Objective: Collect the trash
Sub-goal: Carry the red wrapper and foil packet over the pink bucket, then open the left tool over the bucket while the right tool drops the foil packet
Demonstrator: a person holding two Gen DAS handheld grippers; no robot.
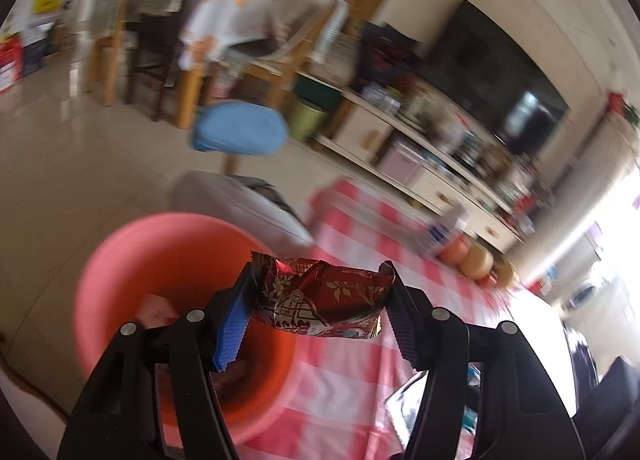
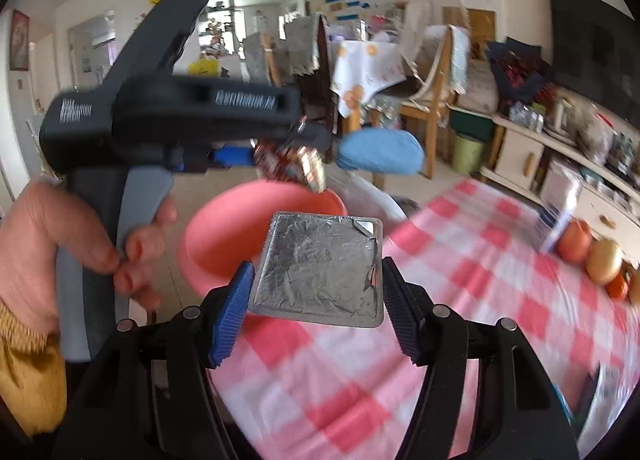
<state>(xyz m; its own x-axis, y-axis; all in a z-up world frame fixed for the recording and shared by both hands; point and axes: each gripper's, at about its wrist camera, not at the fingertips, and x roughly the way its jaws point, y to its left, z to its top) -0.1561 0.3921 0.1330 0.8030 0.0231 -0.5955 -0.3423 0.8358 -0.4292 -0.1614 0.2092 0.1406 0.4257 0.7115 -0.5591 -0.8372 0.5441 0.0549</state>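
Note:
My left gripper [image 1: 320, 300] is shut on a dark red printed wrapper [image 1: 320, 300] and holds it above the far rim of a pink basin [image 1: 132, 260]. Some trash lies in the basin. In the right wrist view the left gripper [image 2: 288, 158] hangs with the red wrapper [image 2: 292, 166] over the pink basin [image 2: 224, 228]. My right gripper [image 2: 316, 288] is shut on a flat silver foil blister pack [image 2: 316, 268], held above the table edge beside the basin.
A red-and-white checked tablecloth [image 2: 460, 280] covers the table. Fruit [image 2: 592, 256] and a carton [image 2: 556, 220] sit at its far right edge. A blue stool [image 2: 380, 152], wooden chairs, a green bin [image 2: 466, 152] and a TV cabinet stand beyond.

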